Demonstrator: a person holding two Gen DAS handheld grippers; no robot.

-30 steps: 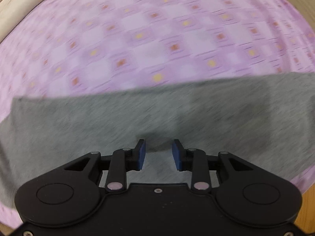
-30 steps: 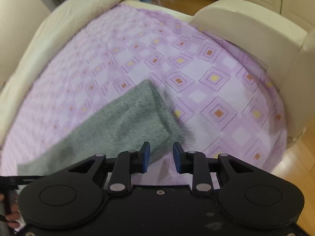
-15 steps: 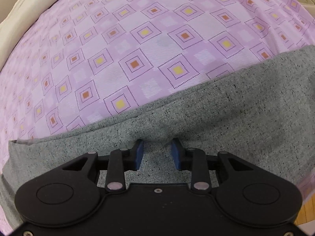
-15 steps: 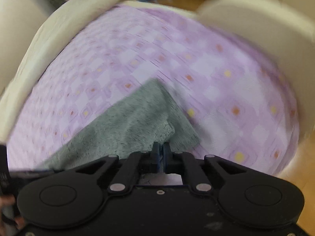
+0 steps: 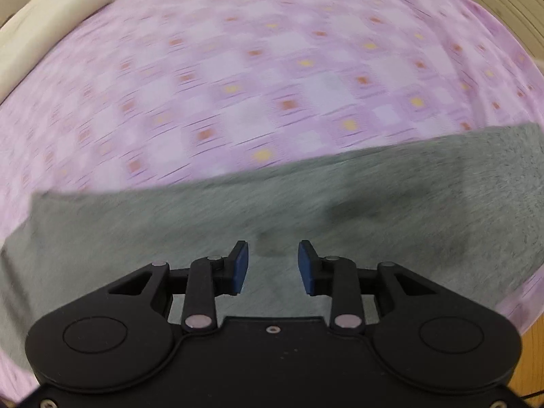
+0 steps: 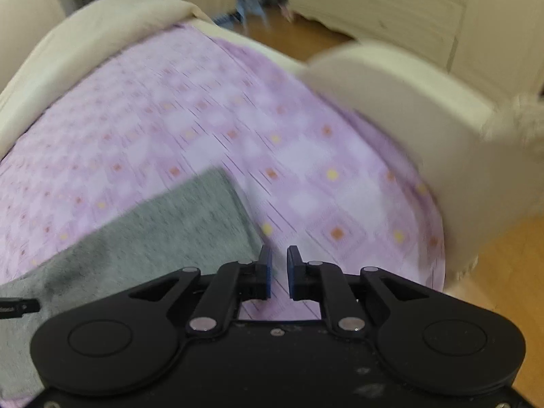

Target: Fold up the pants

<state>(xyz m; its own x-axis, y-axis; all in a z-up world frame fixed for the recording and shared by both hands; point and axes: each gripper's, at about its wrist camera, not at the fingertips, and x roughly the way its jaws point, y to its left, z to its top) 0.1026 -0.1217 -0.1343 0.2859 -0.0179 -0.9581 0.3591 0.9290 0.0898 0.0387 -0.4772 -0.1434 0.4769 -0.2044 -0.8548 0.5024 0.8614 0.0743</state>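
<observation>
Grey pants (image 5: 306, 204) lie flat as a long strip across the purple patterned bedsheet (image 5: 272, 85). My left gripper (image 5: 273, 268) is open and empty, hovering above the middle of the strip. In the right wrist view the pants' end (image 6: 176, 224) lies left of my right gripper (image 6: 278, 270). Its jaws stand a small gap apart with nothing between them, above the sheet (image 6: 306, 176) just past the pants' corner. Both views are motion-blurred.
A cream headboard or bed-end cushion (image 6: 408, 108) rises at the right. A cream blanket edge (image 6: 85, 44) runs along the far left. Wooden floor (image 6: 503, 272) and white cabinets (image 6: 391, 6) lie beyond the bed. The left gripper's edge (image 6: 17, 307) shows at far left.
The right gripper was shut on the pants' corner half a second ago; it has now let go and pulled back. The left gripper has lifted away from the cloth, still open.
</observation>
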